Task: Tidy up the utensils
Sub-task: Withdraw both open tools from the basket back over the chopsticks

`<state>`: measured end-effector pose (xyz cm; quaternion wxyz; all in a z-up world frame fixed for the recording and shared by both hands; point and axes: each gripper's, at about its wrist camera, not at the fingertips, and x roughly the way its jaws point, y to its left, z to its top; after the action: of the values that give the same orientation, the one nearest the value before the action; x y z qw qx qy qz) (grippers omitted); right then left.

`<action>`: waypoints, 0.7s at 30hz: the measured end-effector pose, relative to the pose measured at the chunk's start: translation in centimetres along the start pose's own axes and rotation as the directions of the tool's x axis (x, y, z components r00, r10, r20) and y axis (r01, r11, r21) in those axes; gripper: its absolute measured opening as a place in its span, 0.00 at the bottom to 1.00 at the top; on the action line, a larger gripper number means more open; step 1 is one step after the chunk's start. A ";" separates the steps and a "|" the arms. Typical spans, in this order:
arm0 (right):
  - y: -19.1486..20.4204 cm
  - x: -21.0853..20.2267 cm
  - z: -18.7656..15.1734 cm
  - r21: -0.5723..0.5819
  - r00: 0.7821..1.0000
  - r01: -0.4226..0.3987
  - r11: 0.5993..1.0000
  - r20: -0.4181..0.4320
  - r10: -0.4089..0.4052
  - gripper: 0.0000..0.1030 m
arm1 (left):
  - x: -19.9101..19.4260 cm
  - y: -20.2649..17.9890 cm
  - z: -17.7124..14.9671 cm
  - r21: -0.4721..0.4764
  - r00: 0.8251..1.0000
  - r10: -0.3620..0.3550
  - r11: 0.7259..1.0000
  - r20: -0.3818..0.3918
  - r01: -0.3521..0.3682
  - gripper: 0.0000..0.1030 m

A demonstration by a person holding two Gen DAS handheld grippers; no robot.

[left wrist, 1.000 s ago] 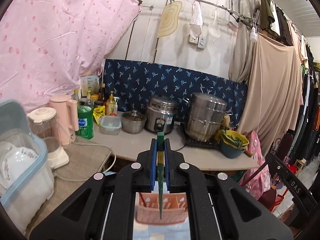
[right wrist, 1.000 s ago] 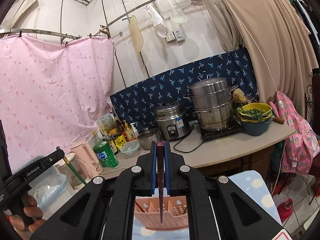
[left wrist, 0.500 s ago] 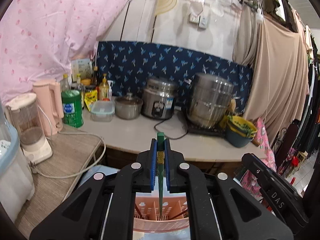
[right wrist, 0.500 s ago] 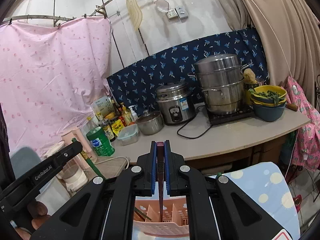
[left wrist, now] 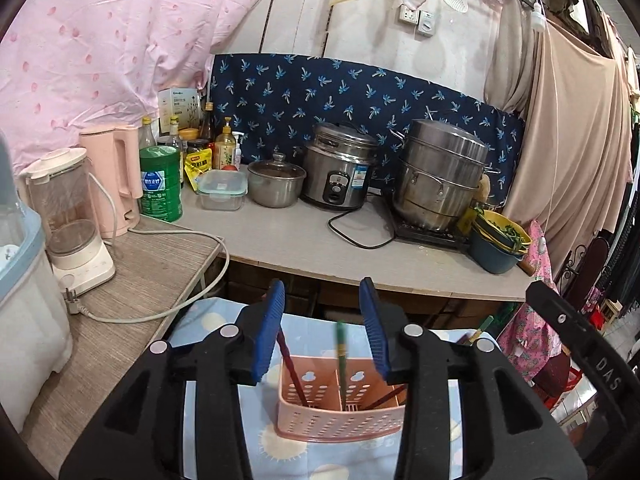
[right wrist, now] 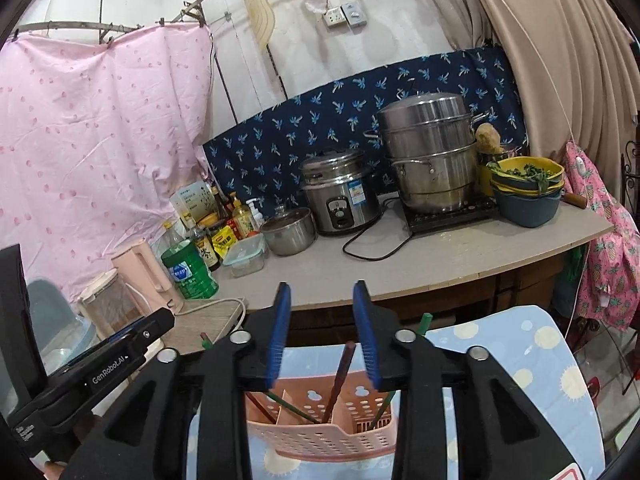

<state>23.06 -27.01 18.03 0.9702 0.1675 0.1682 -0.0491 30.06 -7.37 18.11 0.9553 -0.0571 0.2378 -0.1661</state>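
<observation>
While opening, left tongs (left wrist: 323, 324) and right tongs (right wrist: 322, 320) grip nothing; chopsticks (left wrist: 341, 364) stand free between blue pads.

Counting it up: one pink utensil basket (left wrist: 340, 416), with what looks like four or five chopsticks (right wrist: 338, 380) standing in it, hard to say since some overlap. On the counter: one rice cooker (left wrist: 340, 172), one stacked steamer pot (left wrist: 438, 172), one small lidded pot (left wrist: 276, 180), one green can (left wrist: 160, 180).

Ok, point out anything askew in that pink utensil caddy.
Nothing spilled or damaged. In the pink caddy the green chopstick stands upright, while the dark red chopstick leans left, out of line with it.
</observation>
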 end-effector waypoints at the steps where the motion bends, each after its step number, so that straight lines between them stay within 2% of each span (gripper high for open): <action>1: 0.0 -0.5 -0.1 -0.001 1.000 -0.002 1.000 -0.001 0.002 0.33 | -0.6 0.0 -0.2 0.004 1.000 0.002 1.000 0.001 -0.002 0.37; 3: 0.0 -1.7 -0.3 0.001 1.000 -0.005 1.000 0.001 0.005 0.33 | -1.4 0.2 -0.4 0.005 1.000 0.002 1.000 -0.001 -0.002 0.38; 6: -0.1 -3.8 -1.4 0.004 1.000 -0.003 1.000 -0.001 0.003 0.34 | -3.2 0.4 -1.2 0.013 1.000 0.009 1.000 0.002 -0.009 0.47; 11: -1.0 -6.7 -3.7 0.030 0.999 0.003 1.000 -0.034 -0.002 0.34 | -5.8 0.8 -3.1 0.022 1.000 0.028 0.999 -0.010 -0.028 0.48; 21: -1.0 -11.7 -9.0 -0.016 0.995 0.014 1.000 -0.103 -0.016 0.34 | -9.9 1.9 -8.6 0.034 0.995 0.064 0.997 -0.071 -0.062 0.48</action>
<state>9.12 -24.37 13.73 0.9611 0.1612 0.2195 -0.0464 18.32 -2.41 14.53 0.9517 -0.0281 0.2712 -0.1415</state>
